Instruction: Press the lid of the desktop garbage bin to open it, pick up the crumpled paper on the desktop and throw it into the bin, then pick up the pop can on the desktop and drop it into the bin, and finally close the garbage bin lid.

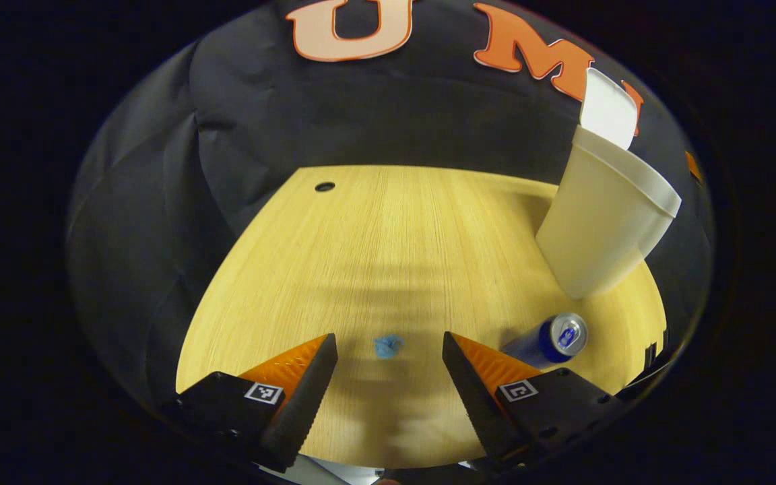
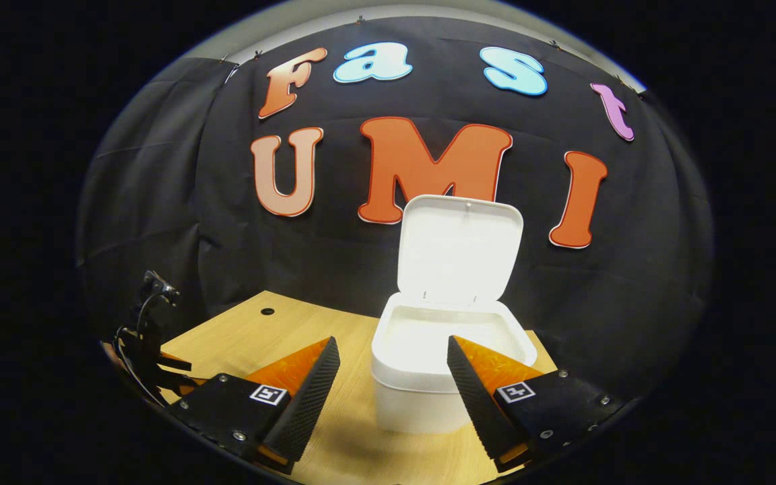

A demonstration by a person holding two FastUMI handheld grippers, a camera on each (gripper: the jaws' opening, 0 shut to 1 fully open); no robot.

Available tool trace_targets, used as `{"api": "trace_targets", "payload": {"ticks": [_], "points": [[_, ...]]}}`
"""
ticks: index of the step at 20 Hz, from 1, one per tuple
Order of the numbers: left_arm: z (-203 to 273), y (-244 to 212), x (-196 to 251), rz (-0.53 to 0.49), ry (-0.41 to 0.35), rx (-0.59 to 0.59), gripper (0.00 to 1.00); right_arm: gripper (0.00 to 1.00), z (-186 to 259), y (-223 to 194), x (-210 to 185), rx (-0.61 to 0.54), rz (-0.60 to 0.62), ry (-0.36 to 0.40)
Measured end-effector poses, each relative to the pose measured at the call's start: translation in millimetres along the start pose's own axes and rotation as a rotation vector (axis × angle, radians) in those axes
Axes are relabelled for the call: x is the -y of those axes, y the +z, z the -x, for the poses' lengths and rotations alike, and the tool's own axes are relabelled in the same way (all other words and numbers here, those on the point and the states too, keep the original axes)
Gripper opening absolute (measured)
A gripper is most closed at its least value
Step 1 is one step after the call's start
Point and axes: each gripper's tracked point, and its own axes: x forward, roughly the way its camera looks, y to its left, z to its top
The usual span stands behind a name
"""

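Left claw open above paper, seemingly clear.

— What does the bin look like?
— A white bin with rounded corners, standing on the worktop at lower centre of the right gripper view, its lid raised upright behind the opening.
— And the paper?
— A small blue crumpled paper sits low in the middle of the left gripper view.
— The can?
— A blue can lies on its side at lower right, silver top facing the camera, just below the bin.
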Motion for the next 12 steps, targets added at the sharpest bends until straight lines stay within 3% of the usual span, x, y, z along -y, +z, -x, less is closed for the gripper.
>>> {"api": "trace_targets", "payload": {"ticks": [6,12], "points": [[-19.9,6.3,-19.1,0.003,-0.058,-0.116,1.00,0.98,7.7,-41.2,-37.6,-0.090,0.001,-0.004],[-45.6,79.1,-25.7,-0.025,-0.104,-0.206,0.98,0.98,18.7,-95.4,-66.3,-0.211,-0.028,-0.004]]}}
